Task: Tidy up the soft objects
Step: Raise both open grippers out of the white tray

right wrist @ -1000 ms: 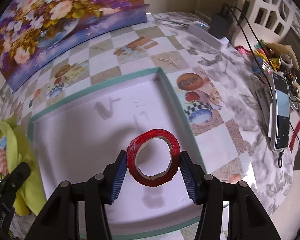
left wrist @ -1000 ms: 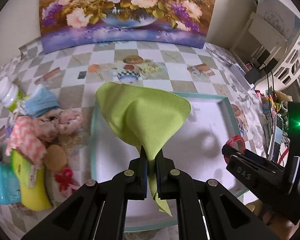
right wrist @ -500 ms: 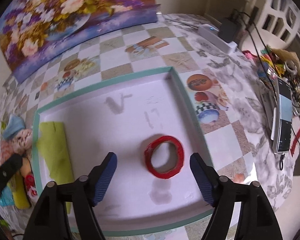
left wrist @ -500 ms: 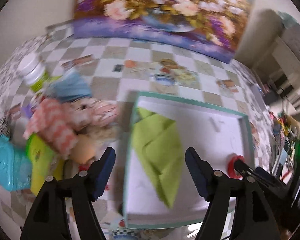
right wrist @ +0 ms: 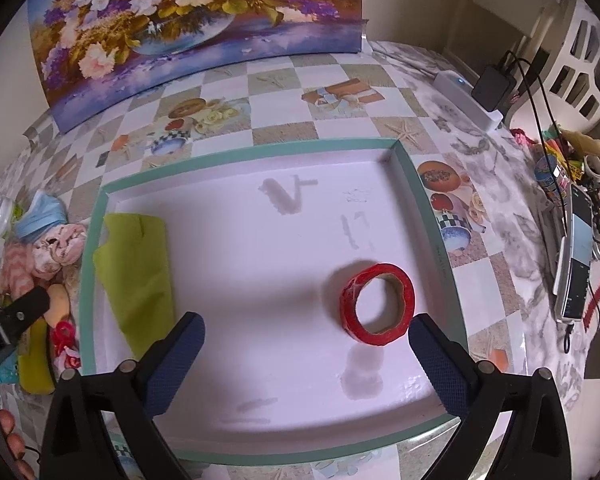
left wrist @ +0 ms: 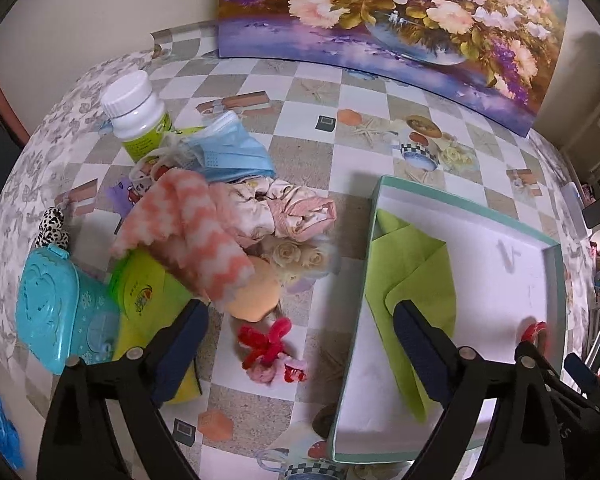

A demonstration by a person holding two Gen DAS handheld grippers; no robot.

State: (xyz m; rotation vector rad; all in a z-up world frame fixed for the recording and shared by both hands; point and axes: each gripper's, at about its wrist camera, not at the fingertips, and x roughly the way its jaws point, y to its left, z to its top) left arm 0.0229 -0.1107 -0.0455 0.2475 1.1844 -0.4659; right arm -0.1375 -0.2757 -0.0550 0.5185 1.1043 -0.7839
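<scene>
While the checked surface carries a floral painting along its far edge, the teal-rimmed tray holds the green cloth flat against its left wall, long axis running near to far, and the red tape roll near its right wall. A heap of soft things crowds the surface left of the tray. The left hand-held gripper and right hand-held gripper are both released, jaws opening, nothing gripped.

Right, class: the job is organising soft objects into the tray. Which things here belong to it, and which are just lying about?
Part of the job:
- white tray
- green cloth, in the tray
- chevron cloth
- blue face mask
- floral fabric

Just lying about:
- pill bottle
- teal plastic case
- flower painting
- phone
- power strip
</scene>
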